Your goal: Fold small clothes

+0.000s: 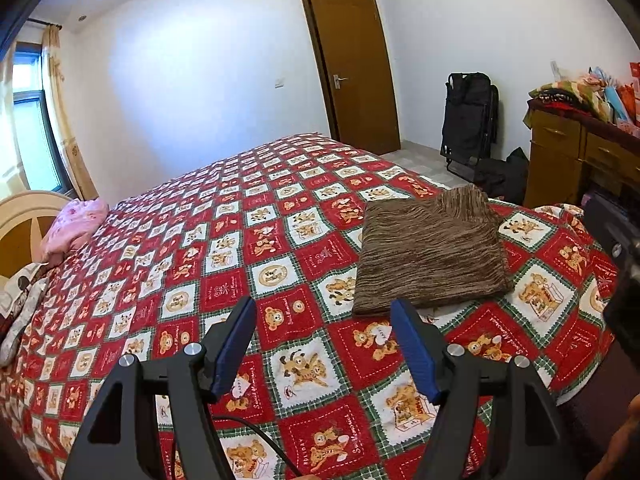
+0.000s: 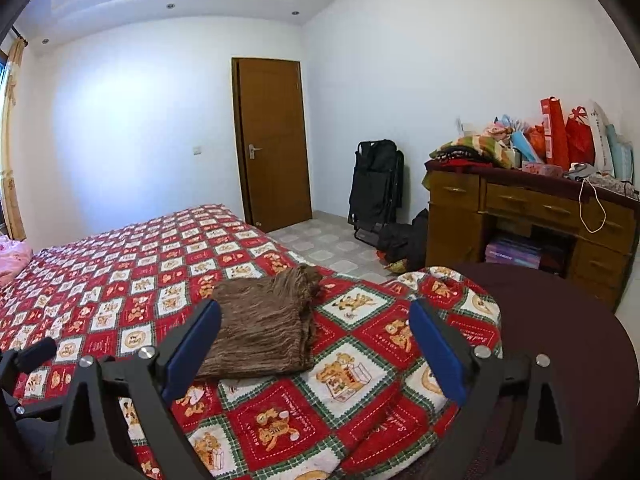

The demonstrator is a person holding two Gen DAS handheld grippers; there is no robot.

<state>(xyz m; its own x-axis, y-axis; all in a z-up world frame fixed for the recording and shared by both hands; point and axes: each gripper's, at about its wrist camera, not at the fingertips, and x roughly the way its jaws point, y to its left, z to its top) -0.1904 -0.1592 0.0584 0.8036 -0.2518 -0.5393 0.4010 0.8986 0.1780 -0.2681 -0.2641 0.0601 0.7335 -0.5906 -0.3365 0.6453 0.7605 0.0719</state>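
Both the left tool and right tool gape empty above the apparently folded brown cloth, near the bedspread's edge.

Bed: covered by a red, white and green bear-print quilt, spread flat and bunched at the near right corner.
Garment: brown, ribbed, folded into a rectangle, flat on the quilt near the right edge.
Pink bedding: heaped at the far left corner, by the headboard.
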